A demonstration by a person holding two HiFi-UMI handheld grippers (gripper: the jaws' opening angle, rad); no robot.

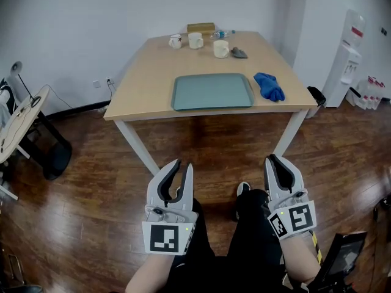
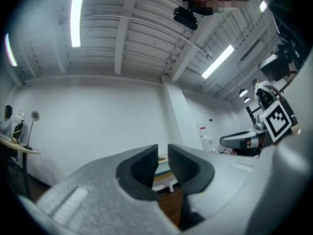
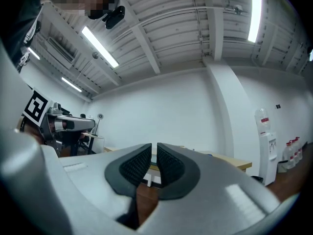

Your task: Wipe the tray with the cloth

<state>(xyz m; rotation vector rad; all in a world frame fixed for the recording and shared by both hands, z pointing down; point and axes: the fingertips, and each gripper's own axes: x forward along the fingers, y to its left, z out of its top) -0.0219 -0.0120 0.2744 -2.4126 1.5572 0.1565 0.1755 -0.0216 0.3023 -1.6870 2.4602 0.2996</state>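
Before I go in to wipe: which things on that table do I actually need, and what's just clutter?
For the job:
- teal tray, near edge of the table
- blue cloth, lying just right of the tray

Lying about, toward the far edge:
- three white cups
- plastic bottle
- brown box
- small dark object

Teal tray (image 1: 212, 91) flat, crumpled blue cloth (image 1: 269, 86) beside
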